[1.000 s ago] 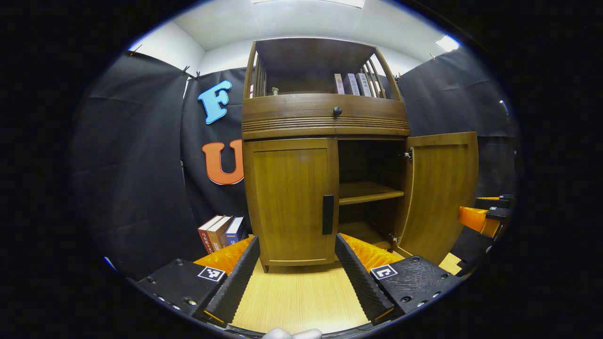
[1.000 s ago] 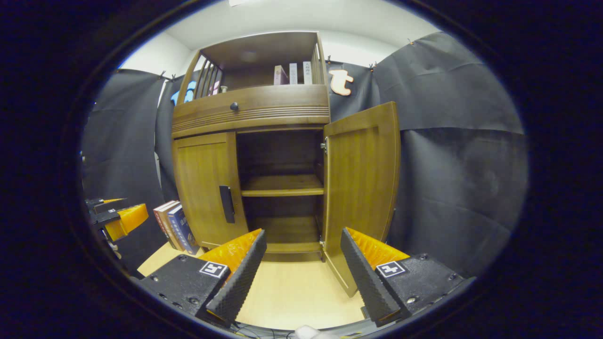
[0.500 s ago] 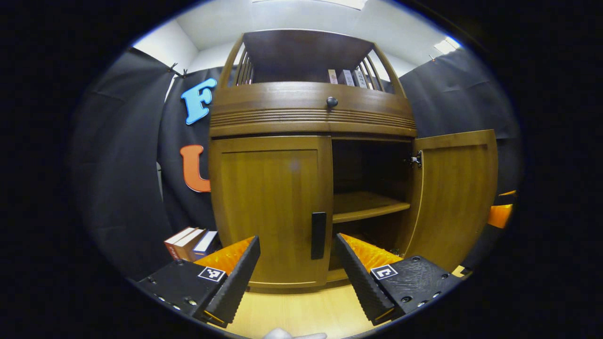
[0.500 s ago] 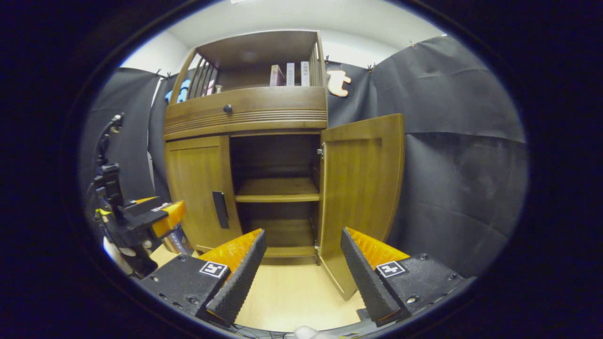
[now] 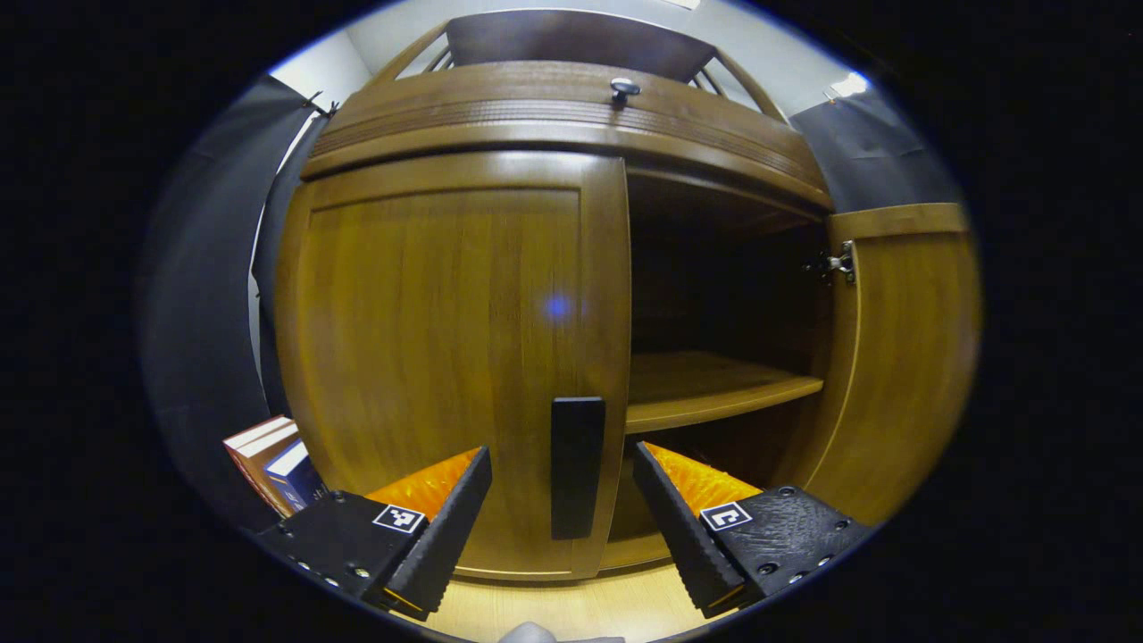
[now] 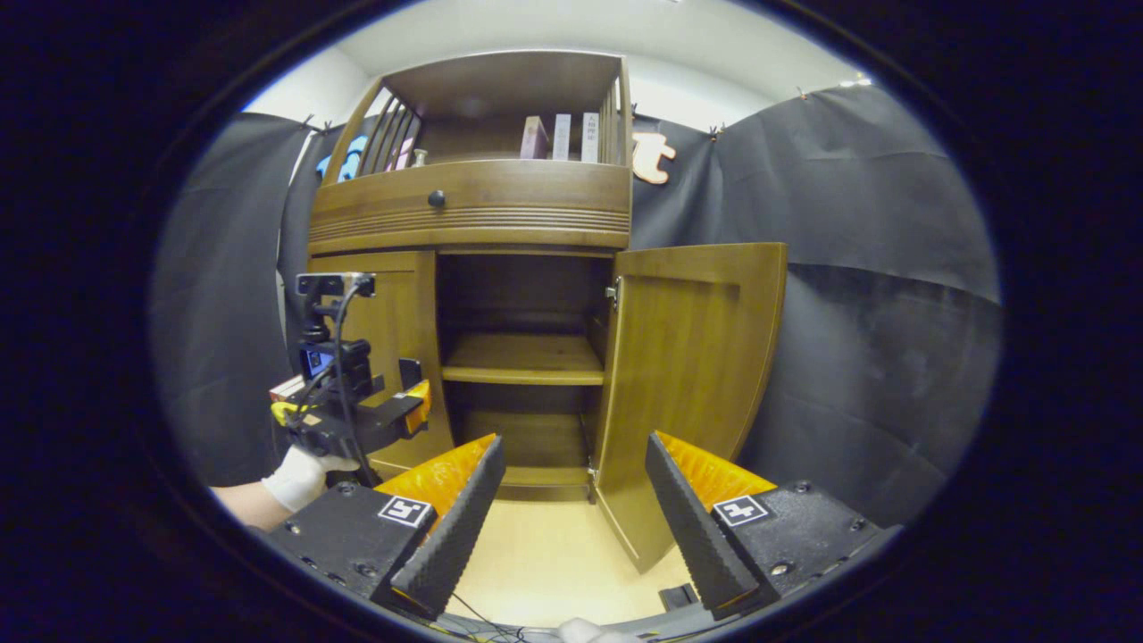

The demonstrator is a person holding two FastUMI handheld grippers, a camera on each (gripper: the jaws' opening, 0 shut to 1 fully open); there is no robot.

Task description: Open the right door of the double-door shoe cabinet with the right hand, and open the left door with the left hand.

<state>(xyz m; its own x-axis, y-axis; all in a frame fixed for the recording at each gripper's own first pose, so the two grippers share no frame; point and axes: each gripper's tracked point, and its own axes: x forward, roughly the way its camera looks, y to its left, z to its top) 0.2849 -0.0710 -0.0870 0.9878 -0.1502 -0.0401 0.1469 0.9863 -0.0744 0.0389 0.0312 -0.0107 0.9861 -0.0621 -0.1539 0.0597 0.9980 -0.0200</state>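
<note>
Cabinet (image 6: 473, 205), double-door, wooden, is standing on the pale table (image 6: 545, 563) against the dark booth cloth; I am cataloguing from it downward.

Right door (image 6: 688, 375): is hanging swung well out on its hinges, interior shelf (image 6: 527, 362) showing behind it. I am judging my share of that half done.

Left door (image 5: 446, 357): is sitting closed, flush under the drawer front, and is looming close in the left gripper view.

Right gripper (image 6: 571, 500): I am holding its jaws wide apart with nothing between them, hanging back in front of the open compartment, apart from the right door.

Left gripper (image 5: 563, 509): I am holding its jaws wide too, gripping nothing, straddling the line of the handle. In the right gripper view this left gripper (image 6: 415, 415) is showing just at the left door, a gloved hand (image 6: 299, 473) carrying it.

Books (image 5: 268, 451): are leaning beside the cabinet's left foot.

Handle (image 5: 576, 464): dark upright bar at the left door's free edge, lying between my left jaws; whether they are touching it, I cannot tell.

Method, as I am judging it: I should be centring on the bar, closing squarely across it, then pulling along the door's arc rather than straight back, and keeping clear of the books.
</note>
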